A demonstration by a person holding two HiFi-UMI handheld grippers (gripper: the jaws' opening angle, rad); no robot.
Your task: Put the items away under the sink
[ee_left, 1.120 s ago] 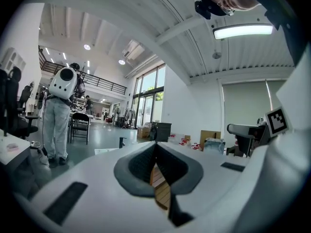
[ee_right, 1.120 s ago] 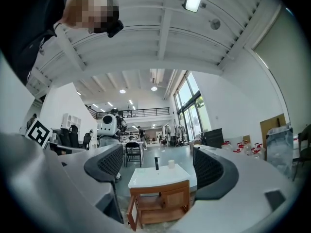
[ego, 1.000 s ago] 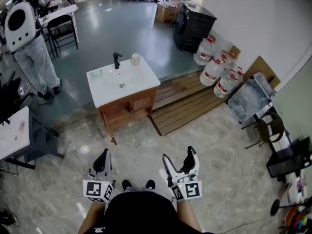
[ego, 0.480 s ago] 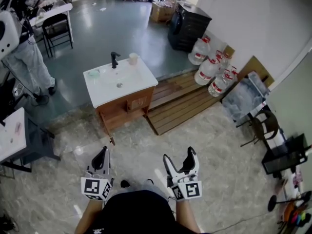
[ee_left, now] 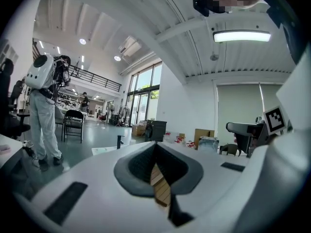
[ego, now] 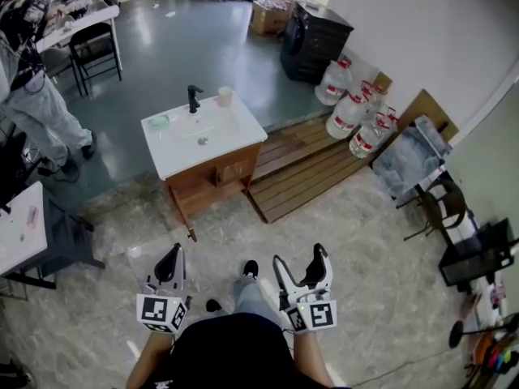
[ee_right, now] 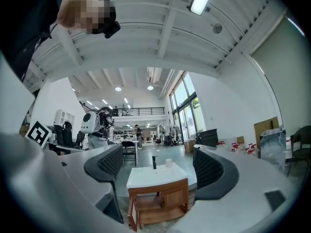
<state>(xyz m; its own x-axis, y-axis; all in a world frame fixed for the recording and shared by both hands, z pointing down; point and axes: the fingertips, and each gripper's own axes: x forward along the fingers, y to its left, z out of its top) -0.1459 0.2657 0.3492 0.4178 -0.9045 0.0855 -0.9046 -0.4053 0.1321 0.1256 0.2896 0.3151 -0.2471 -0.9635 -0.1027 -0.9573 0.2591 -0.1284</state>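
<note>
Pale marble-look tiled floor [ego: 365, 241] carries the wooden sink cabinet [ego: 215, 181], with a slatted wooden platform [ego: 304, 168] just beside it on the right. Clear water jugs with red labels [ego: 357, 116] stand at the platform's far edge by the wall. White rectangular sink top [ego: 174, 148] holds a black tap [ego: 194, 98] at the back, a pale cup [ego: 225, 96] just right of it, and a small green thing [ego: 160, 121] to the left, too small to identify.

Holds the left gripper [ego: 168, 259] and the right gripper [ego: 300, 262] low, side by side, both pointing forward. Presses the left jaws together, spreads the right jaws wide and empty. Plants one foot [ego: 250, 268] forward between the two.
</note>
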